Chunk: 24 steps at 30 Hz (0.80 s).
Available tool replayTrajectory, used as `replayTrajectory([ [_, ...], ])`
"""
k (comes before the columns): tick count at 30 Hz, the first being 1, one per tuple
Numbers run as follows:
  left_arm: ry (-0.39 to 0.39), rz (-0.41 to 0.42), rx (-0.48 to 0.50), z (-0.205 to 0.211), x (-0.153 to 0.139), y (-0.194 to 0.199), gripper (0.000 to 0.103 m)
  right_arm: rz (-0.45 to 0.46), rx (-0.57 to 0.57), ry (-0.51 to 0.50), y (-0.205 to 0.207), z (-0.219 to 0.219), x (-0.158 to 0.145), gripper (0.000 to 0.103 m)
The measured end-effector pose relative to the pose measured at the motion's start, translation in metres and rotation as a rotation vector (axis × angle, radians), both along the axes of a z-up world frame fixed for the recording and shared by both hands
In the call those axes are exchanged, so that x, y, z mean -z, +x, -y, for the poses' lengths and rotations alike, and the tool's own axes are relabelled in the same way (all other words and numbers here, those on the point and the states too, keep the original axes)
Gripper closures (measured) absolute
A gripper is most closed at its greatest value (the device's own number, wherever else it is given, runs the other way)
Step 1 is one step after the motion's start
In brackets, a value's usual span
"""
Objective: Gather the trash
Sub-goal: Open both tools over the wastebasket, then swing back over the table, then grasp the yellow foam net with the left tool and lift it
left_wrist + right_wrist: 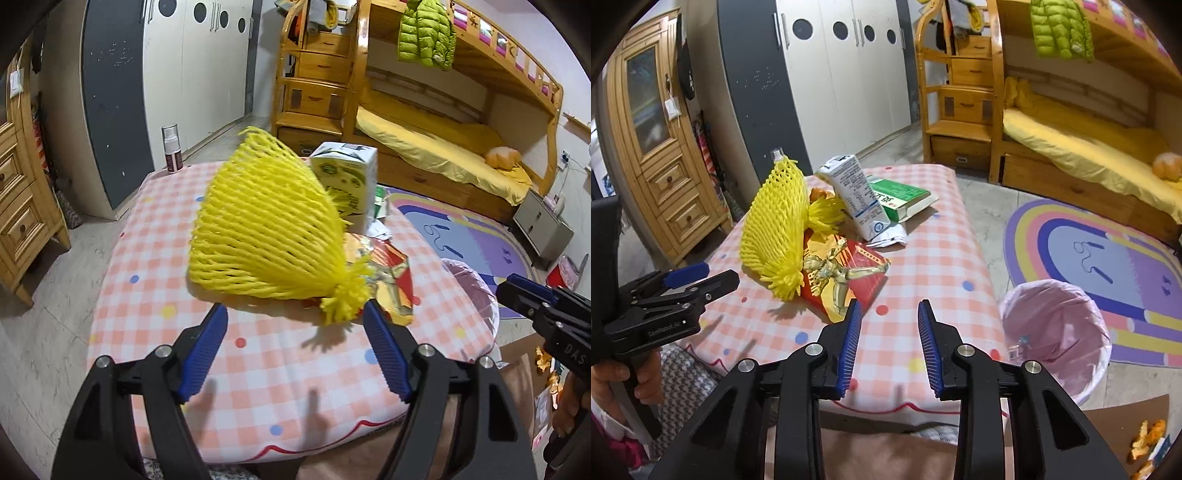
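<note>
Yellow foam net (266,225), carton (855,195), wrapper (846,273) were all left on the table (295,387).
Pink-lined bin (1056,332) looked nearly empty; left gripper (295,321) and right gripper (888,314) both gaped, holding nothing.

Yellow foam net (266,225) hides most of your red wrapper (391,284) and milk carton (351,181); carton print unreadable; bin (1056,332) partly behind your right gripper.

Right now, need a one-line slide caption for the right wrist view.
Open right gripper nears the red snack wrapper and yellow foam fruit net on the checkered table, pink-lined bin beside it.
</note>
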<state>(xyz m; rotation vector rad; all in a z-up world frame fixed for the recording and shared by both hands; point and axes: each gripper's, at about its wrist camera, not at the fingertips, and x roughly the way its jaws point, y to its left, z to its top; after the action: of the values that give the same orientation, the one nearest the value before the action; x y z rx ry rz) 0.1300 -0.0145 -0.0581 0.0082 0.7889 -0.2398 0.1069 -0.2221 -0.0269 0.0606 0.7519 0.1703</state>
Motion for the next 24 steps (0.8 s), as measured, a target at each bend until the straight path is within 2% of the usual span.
replayTrajectory([
  [3,0.016,-0.005,0.006,0.006,0.002,0.008,0.028,-0.005,0.002,-0.020,0.007,-0.005,0.003,0.069],
  [7,0.013,-0.022,0.018,0.023,0.004,0.027,0.027,0.004,0.006,-0.031,0.011,-0.004,0.005,0.060],
  [11,0.048,-0.037,-0.012,0.042,0.007,0.051,0.027,-0.010,0.016,-0.016,0.013,0.003,0.013,0.056],
  [14,0.146,-0.029,-0.060,0.059,0.011,0.069,0.024,-0.019,0.019,-0.006,0.013,0.007,0.018,0.045],
  [17,0.236,-0.012,-0.102,0.069,0.013,0.080,0.017,-0.032,0.016,-0.002,0.013,0.009,0.024,0.044],
  [21,0.302,-0.038,-0.127,0.071,0.021,0.084,0.017,-0.041,0.003,-0.001,0.012,0.007,0.028,0.044],
  [22,0.303,-0.059,-0.132,0.067,0.024,0.083,0.023,-0.039,-0.002,-0.002,0.011,0.005,0.028,0.044],
  [23,0.294,-0.077,-0.131,0.064,0.025,0.082,0.036,-0.037,-0.005,-0.005,0.010,0.004,0.027,0.044],
  [24,0.278,-0.095,-0.129,0.058,0.026,0.079,0.043,-0.032,-0.010,-0.009,0.008,0.002,0.025,0.044],
])
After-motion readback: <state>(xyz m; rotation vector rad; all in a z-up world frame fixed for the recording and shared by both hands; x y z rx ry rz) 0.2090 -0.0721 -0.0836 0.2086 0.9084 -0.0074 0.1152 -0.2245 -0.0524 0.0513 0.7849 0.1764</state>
